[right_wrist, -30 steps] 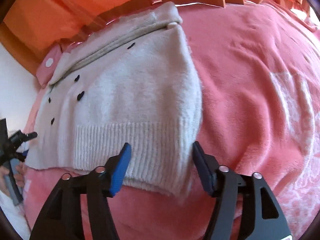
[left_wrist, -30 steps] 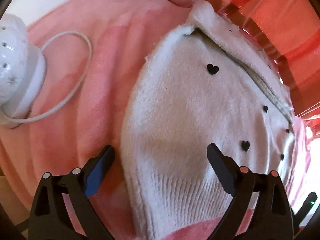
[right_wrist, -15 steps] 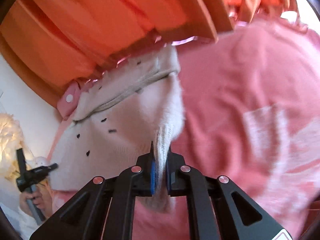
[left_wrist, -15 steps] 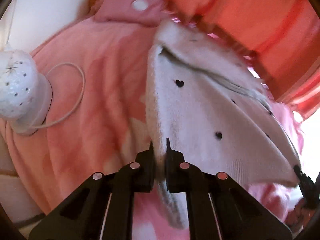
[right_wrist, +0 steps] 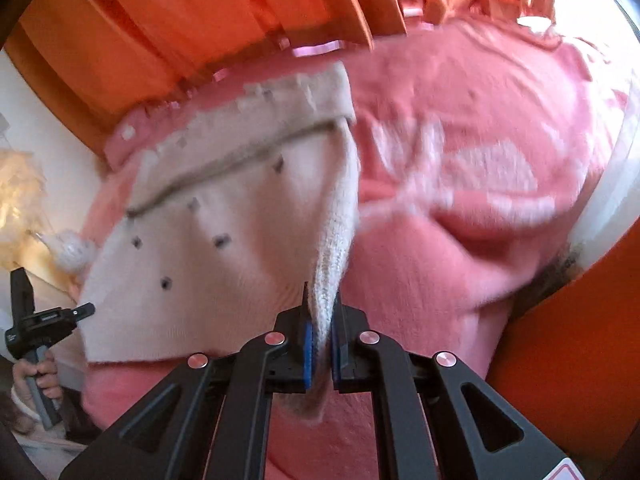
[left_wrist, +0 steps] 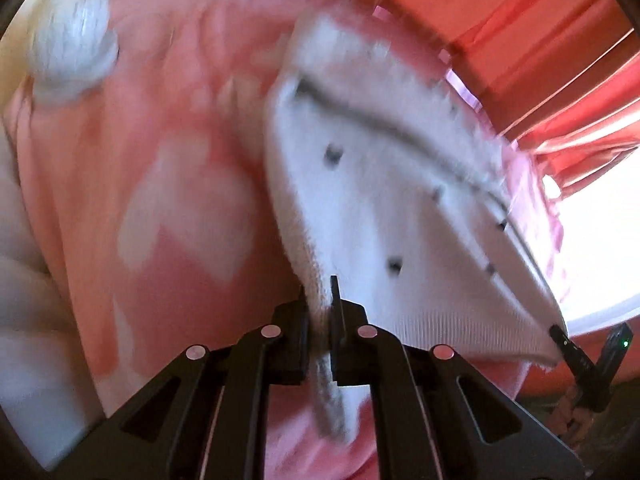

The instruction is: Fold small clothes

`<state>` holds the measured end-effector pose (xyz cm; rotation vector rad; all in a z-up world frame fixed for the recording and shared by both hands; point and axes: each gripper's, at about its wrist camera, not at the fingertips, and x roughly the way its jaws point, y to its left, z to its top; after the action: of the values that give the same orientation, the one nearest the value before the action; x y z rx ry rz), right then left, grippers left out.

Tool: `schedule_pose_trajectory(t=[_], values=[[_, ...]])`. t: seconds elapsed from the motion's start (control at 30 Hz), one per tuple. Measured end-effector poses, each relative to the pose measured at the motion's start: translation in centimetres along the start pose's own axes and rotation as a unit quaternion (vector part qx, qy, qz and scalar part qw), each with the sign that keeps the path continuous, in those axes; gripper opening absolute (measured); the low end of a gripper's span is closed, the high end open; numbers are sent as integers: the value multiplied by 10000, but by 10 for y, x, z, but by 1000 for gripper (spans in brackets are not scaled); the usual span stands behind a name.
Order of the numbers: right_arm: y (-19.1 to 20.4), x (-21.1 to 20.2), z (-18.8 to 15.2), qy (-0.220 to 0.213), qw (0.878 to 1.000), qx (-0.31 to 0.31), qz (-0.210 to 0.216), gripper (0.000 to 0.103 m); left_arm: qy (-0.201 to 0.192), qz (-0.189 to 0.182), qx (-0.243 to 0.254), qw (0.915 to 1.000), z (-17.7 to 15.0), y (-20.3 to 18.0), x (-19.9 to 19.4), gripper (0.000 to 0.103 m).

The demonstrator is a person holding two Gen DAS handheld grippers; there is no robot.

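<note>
Clearly a home bedroom: soft pink fleece blanket with pale shapes [right_wrist: 460, 208] spread as on a bed, pleated orange curtains [right_wrist: 208, 12] along its far edge, bright window beyond.

pink blanket [right_wrist: 460, 280] | orange curtain [right_wrist: 224, 12] | white lamp [left_wrist: 72, 48], blurred

1. My left gripper [left_wrist: 319, 300] and right gripper [right_wrist: 322, 308] each pinch a bottom corner of the sweater [left_wrist: 384, 216].
2. The sweater's hem is lifted; its far part lies on the blanket [right_wrist: 460, 240].
3. Curtains [right_wrist: 240, 12] hang behind.
4. A lamp [left_wrist: 72, 48] sits left of the sweater.
</note>
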<state>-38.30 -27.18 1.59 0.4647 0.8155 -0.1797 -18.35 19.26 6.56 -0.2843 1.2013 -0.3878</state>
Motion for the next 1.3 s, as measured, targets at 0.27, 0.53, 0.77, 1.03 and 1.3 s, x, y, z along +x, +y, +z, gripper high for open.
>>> schedule_pose_trajectory(t=[0.27, 0.53, 0.77, 1.03, 1.3], values=[[-5, 84, 166, -1253, 9906, 315, 448, 6, -1622, 326, 690, 9838, 185, -40, 22, 6], [-20, 261, 225, -652, 9896, 1260, 247, 16, -983, 760, -270, 9919, 275, 3, 202, 10], [-16, 224, 216, -1390, 9880, 666, 14, 46, -1624, -309, -111, 9862, 248, 5, 165, 52], [17, 242, 178, -387, 9987, -136, 293, 24, -903, 358, 1558, 9830, 172, -40, 168, 60], [39, 259, 161, 205, 9983, -445, 321, 24, -597, 732, 2217, 9705, 176, -66, 201, 60]])
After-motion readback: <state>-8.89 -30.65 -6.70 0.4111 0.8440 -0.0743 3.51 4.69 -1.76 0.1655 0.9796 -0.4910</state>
